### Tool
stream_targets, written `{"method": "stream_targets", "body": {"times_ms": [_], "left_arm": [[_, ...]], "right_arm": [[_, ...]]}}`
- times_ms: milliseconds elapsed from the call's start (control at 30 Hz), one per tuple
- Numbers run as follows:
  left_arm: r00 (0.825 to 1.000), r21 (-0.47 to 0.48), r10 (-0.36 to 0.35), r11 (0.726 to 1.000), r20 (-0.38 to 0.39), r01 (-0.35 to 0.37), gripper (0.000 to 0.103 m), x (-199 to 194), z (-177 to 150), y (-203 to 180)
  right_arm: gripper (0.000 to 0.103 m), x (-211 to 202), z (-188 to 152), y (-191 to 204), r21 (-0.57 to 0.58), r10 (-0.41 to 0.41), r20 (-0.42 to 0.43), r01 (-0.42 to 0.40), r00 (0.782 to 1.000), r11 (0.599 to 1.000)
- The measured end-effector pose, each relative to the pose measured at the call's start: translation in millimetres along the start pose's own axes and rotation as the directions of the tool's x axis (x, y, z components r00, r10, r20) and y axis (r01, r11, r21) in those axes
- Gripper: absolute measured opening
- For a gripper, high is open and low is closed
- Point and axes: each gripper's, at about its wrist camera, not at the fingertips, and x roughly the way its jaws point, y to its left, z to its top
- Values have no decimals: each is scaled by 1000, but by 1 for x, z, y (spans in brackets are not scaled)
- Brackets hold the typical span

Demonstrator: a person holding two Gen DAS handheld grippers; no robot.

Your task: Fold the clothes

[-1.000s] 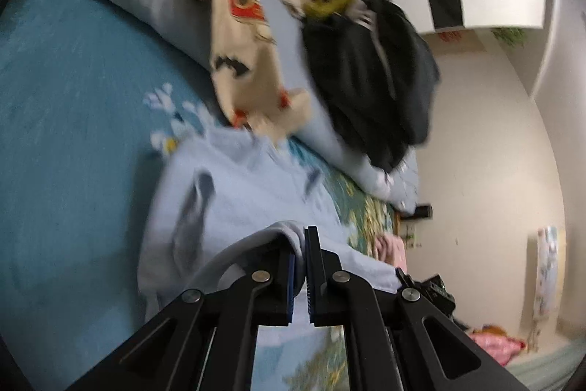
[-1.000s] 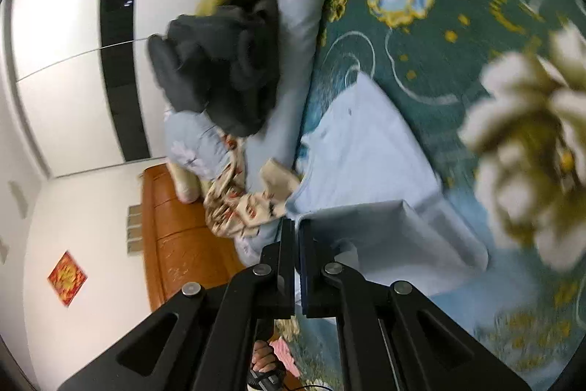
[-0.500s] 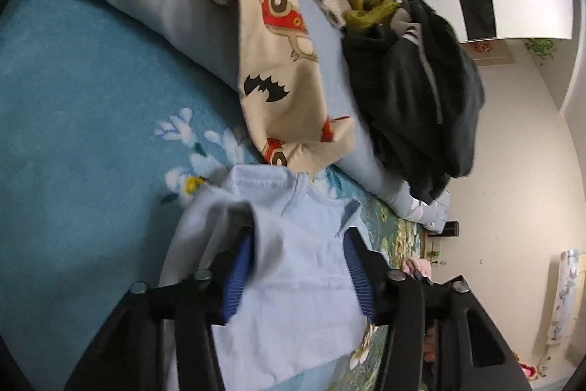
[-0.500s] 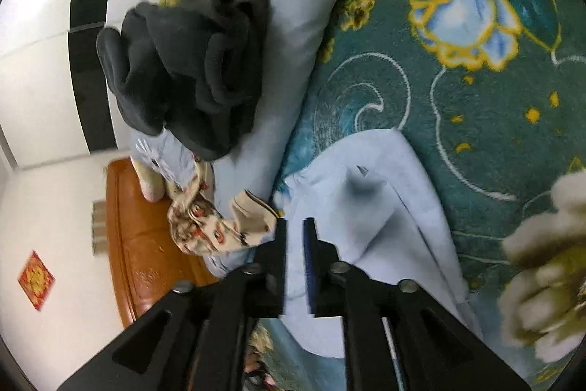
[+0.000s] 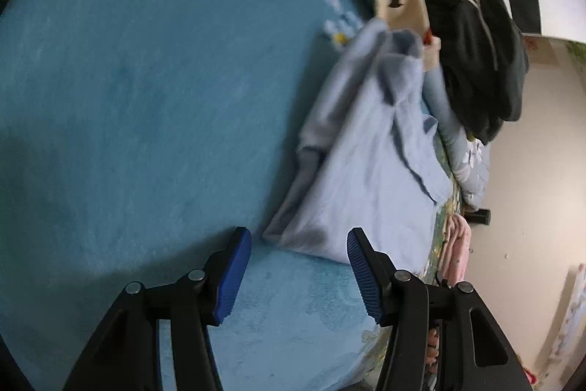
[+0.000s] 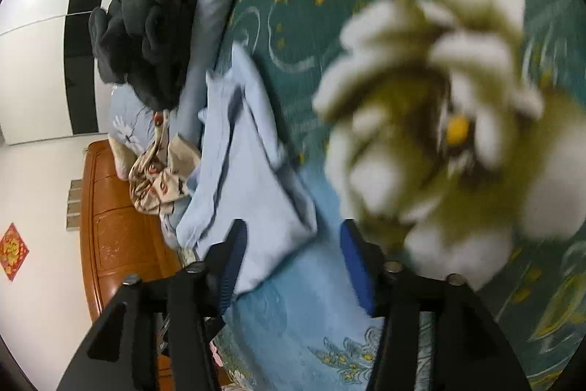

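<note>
Both grippers now released: left gripper (image 5: 298, 272) and right gripper (image 6: 293, 262) spread wide, empty, where a second ago each pinched the light blue garment (image 5: 370, 171). Likely one fold laid down. Garment on the bedspread (image 5: 146, 98), doubled over, hem just beyond both fingertips, untouched by them.

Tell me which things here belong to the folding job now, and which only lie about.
Job in hand:
- light blue cotton shirt, partly folded
- left hand-held gripper, open
- right hand-held gripper, open

Lying about:
- dark grey garment heap
- cream cartoon-print garment
- grey-blue pillow
</note>
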Motion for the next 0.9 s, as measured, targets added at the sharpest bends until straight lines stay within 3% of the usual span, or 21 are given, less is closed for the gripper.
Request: {"method": "stream_targets", "body": {"times_ms": [267, 333, 367, 433, 500, 533, 700, 900], "left_arm": [[996, -1, -64, 998, 59, 64, 57, 3, -4, 0], [994, -7, -77, 997, 77, 78, 57, 6, -3, -2], [993, -6, -76, 997, 85, 77, 54, 7, -3, -3], [992, -5, -74, 997, 100, 75, 41, 9, -3, -6], [993, 1, -46, 999, 112, 46, 17, 10, -3, -9], [993, 6, -26, 1000, 116, 25, 11, 10, -2, -10], [992, 80, 34, 996, 124, -44, 7, -2, -7, -30], [998, 163, 62, 985, 17, -64, 7, -19, -37, -45]], "right_arm": [[55, 21, -6, 6, 50, 37, 62, -40, 997, 998], [47, 28, -6, 10, 55, 48, 69, -52, 996, 997], [42, 31, -6, 12, 58, 54, 72, -58, 996, 997], [16, 38, -5, 17, 68, 46, 81, -51, 996, 996], [9, 39, -4, 20, 84, 48, 105, -57, 993, 995], [8, 39, -3, 21, 94, 51, 112, -62, 992, 994], [3, 33, -1, 36, 88, -15, 130, 3, 991, 996], [2, 2, -15, 40, 83, -10, 163, -4, 987, 997]]}}
